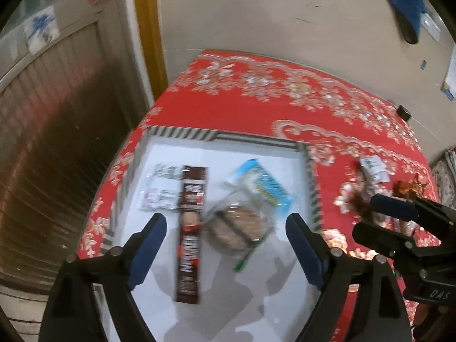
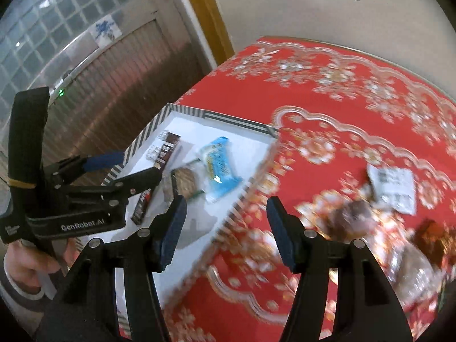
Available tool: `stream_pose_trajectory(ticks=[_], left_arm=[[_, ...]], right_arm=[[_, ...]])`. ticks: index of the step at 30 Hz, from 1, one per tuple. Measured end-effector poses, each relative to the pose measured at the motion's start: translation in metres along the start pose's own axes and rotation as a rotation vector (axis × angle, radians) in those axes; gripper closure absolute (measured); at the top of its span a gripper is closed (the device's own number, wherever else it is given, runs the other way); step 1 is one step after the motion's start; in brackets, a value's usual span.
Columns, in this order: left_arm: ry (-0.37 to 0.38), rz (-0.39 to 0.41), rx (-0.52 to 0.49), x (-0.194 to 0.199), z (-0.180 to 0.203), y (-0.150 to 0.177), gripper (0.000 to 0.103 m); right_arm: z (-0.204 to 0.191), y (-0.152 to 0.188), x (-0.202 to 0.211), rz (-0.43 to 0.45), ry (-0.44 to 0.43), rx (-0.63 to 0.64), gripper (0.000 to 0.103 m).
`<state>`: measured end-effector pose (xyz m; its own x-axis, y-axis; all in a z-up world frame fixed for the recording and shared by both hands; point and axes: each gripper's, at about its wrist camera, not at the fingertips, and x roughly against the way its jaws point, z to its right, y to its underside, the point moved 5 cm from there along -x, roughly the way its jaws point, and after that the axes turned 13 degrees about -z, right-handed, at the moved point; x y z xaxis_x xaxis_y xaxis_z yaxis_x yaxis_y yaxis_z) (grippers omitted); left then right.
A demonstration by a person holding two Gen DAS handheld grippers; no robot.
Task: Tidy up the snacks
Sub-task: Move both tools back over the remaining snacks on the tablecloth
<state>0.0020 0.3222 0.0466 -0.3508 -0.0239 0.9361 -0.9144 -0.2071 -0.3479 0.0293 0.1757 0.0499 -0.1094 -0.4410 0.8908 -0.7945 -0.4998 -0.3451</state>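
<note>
In the left wrist view, a white tray with a striped rim point(image 1: 228, 136) lies on the red flowered tablecloth point(image 1: 242, 108). In it lie a long brown sachet point(image 1: 191, 228), a clear packet with a round brown biscuit point(image 1: 236, 228), a blue packet point(image 1: 262, 185) and a white packet point(image 1: 159, 191). My left gripper point(image 1: 226, 222) hangs open above the sachet and the biscuit, holding nothing. My right gripper point(image 2: 226, 205) stands open and empty over the tray's right rim point(image 2: 242, 196). Loose snacks lie to its right: a white packet point(image 2: 393, 188) and brown wrapped pieces point(image 2: 353, 213).
The tray sits at the table's left corner, by a brown ribbed door point(image 1: 57, 142) and a yellow door frame point(image 1: 148, 28). A small black object point(image 1: 403, 112) rests near the cloth's far right edge. A hand point(image 2: 25, 268) holds the left gripper's handle.
</note>
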Motion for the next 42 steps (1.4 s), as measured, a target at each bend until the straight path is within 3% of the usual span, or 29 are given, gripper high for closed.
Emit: stream_pose_trajectory(ticks=[15, 21, 28, 33, 42], left_arm=[[0.091, -0.046, -0.156, -0.006, 0.117, 0.018, 0.013], [0.121, -0.088, -0.248, -0.018, 0.166, 0.031, 0.013], [0.176, -0.125, -0.326, -0.026, 0.213, 0.044, 0.013], [0.247, -0.124, -0.477, -0.025, 0.247, 0.058, 0.013], [0.37, -0.191, -0.811, -0.032, 0.306, 0.089, 0.013]], right_arm=[[0.114, 0.111, 0.083, 0.031, 0.138, -0.207, 0.044], [0.162, 0.159, 0.099, 0.013, 0.179, -0.325, 0.044], [0.182, 0.185, 0.101, -0.009, 0.193, -0.362, 0.044], [0.19, 0.194, 0.103, -0.01, 0.187, -0.386, 0.044], [0.206, 0.207, 0.113, 0.007, 0.192, -0.432, 0.044]])
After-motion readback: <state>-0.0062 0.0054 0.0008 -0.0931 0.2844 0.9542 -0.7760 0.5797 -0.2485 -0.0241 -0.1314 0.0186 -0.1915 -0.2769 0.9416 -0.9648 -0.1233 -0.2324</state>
